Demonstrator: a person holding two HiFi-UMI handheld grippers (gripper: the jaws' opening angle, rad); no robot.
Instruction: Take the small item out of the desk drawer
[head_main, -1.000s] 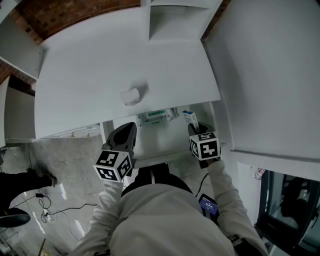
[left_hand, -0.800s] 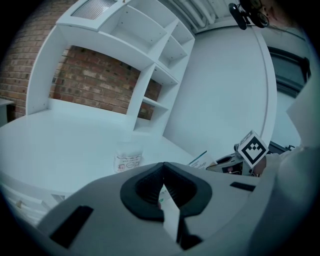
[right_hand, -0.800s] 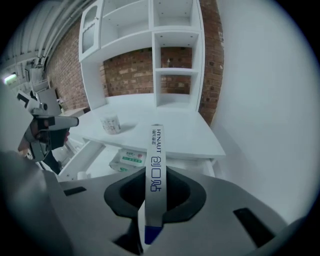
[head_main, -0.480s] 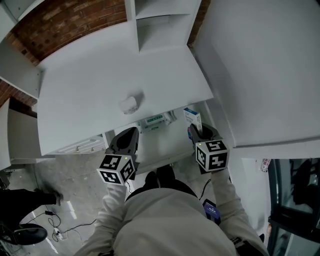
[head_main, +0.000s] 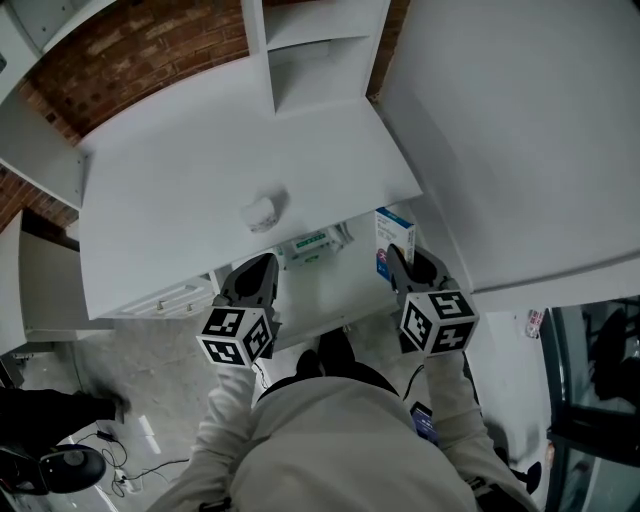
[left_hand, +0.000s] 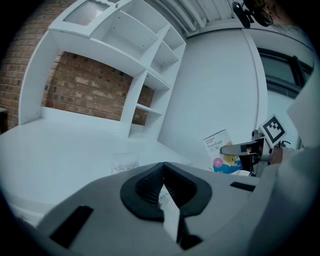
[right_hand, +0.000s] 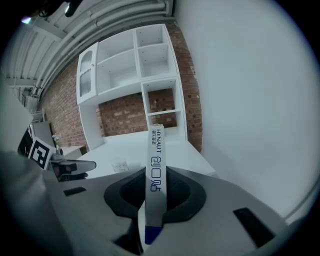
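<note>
Your right tongs (right_hand: 155, 176) are pinching a flat white cardboard box with a blue lower end (right_hand: 156, 145). The two pads press on its broad faces, and its narrow printed edge faces the camera of these tongs. The box stands upright and rises above the tongs in the middle of the right gripper view.

In the head view the same box is right of the centre of the frame. It is over the right end of the open white drawer (head_main: 330, 292), and its top edge overlaps the front right corner of the white desk (head_main: 230, 150). Whether its lower end is already free of the drawer I cannot tell. In the left gripper view the box shows at the right of the frame, with a coloured picture on its face.

Your left tongs (left_hand: 163, 170) are pressed together and nothing is between them. In the head view they are at the lower left of the centre, over the left part of the drawer and well apart from the right tongs.

Inside the drawer, near its back and just under the front edge of the desk, lies a white box with green print (head_main: 310, 243).

On the desk stands a small translucent round container (head_main: 262, 210), close to the front edge and between the two tongs as the frame shows them. A white open shelf unit (head_main: 315, 50) stands at the back of the desk, at the top of the frame, with a red brick wall (head_main: 150, 50) behind it.
</note>
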